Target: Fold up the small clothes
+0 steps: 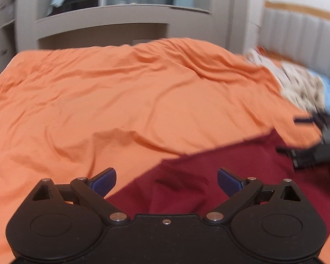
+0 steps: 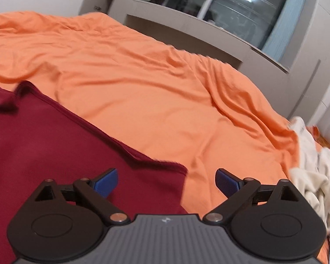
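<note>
Left tool (image 1: 166,181) and right tool (image 2: 166,181) both gape wide, empty.

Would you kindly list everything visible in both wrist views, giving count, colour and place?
garment: one, dark red, spread flat on the bed, under both grippers.
bedsheet: one, orange, wrinkled, covering the bed.
clothes pile: one heap, cream and white with some light blue, at the bed's right edge.
headboard: one, pale grey, padded, far right.
window: one, dark, with light blue curtains, beyond the bed.
left gripper: one, black, blue pads, open.
right gripper: one, black, blue pads, open.
</note>
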### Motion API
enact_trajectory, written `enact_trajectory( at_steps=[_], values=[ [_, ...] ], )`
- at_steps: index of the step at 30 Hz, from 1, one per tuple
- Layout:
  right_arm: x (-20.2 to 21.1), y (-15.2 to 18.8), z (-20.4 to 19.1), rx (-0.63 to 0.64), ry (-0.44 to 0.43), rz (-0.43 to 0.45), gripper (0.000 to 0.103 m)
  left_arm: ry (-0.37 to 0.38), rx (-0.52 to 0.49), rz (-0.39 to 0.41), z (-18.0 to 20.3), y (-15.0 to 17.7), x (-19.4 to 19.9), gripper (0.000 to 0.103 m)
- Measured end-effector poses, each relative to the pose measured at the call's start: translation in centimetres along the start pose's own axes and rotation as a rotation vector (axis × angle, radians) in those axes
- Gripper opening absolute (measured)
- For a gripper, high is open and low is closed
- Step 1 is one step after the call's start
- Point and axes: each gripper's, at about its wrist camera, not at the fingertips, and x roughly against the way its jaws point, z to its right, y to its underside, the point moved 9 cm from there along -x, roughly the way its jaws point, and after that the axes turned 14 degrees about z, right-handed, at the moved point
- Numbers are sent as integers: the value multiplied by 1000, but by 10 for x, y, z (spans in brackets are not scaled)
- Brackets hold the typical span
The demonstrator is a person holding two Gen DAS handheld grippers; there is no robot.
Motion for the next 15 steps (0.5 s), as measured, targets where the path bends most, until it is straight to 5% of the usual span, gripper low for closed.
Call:
enact_trajectory(
  at_steps=[5, 8, 15],
  values=[
    [-3, 6, 6, 0, 53, 4, 103, 32, -175, -96, 22, 29, -10, 101],
    [-3, 9, 10, -21, 74, 7, 103, -69, -217, -143, 12, 39, -21, 100],
    [1, 10, 26, -74, 121, 12, 103, -347, -262, -118, -40, 31, -25, 100]
  ],
)
